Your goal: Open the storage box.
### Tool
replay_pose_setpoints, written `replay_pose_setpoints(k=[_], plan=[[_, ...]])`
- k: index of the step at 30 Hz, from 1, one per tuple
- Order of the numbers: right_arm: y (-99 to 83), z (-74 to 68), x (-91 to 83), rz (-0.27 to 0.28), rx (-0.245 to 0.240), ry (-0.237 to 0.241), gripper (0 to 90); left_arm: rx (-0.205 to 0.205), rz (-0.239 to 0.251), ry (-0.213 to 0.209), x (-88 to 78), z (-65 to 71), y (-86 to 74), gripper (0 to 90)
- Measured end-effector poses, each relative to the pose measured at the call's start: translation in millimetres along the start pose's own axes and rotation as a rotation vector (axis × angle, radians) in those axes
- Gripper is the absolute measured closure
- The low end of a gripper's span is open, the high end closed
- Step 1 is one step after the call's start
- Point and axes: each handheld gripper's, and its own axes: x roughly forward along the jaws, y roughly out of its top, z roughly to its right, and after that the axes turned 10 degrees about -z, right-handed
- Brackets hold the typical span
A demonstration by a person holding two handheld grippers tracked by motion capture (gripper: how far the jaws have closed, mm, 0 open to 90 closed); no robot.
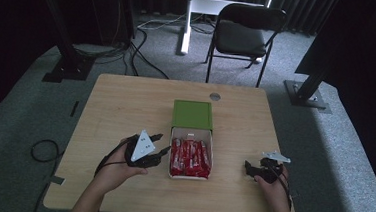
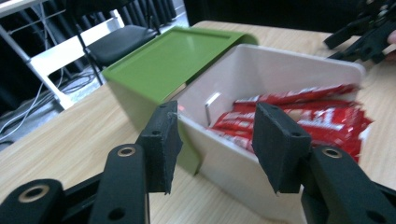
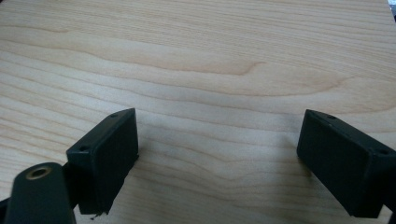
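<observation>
A green box sleeve (image 1: 192, 115) lies at the middle of the wooden table (image 1: 126, 101). A white drawer tray (image 1: 192, 133) is slid out of it toward me, holding several red packets (image 1: 190, 158). My left gripper (image 1: 163, 142) hovers just left of the tray, open, nothing between its pads. In the left gripper view the left gripper (image 2: 217, 114) looks over the tray's near wall (image 2: 233, 163) at the packets (image 2: 317, 116) and the sleeve (image 2: 177, 60). My right gripper (image 1: 248, 170) rests near the table's right front, open; in its own view the right gripper (image 3: 219, 140) frames bare wood (image 3: 196, 56).
A black chair (image 1: 246, 32) and a white desk leg (image 1: 186, 20) stand beyond the table's far edge. Black stands (image 1: 68, 62) and cables (image 1: 47, 151) are on the carpet at the left. A round grommet (image 1: 215, 96) sits behind the sleeve.
</observation>
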Motion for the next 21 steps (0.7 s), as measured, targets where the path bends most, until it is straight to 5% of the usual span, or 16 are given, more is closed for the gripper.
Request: replay_pose_setpoints(k=[6, 8, 13, 16, 21], plan=[[0.0, 0.0, 0.0, 0.0, 0.0, 0.0, 12.0, -0.075, -0.013, 0.001, 0.0, -11.6, -12.9, 43.2], [0.0, 0.0, 0.0, 0.0, 0.0, 0.0, 12.0, -0.093, -0.019, 0.003, 1.1, -15.3, -17.8, 30.9], [0.0, 0.0, 0.0, 0.001, 0.0, 0.0, 12.0, -0.145, -0.056, -0.009, 5.2, -23.5, -32.5, 18.4], [0.0, 0.0, 0.0, 0.0, 0.0, 0.0, 12.0, -0.15, -0.11, -0.004, 9.5, -27.2, -42.5, 15.4], [0.0, 0.1, 0.1, 0.001, -0.002, -0.001, 12.0, -0.242, -0.125, 0.008, 16.2, -33.5, -58.2, 15.4]])
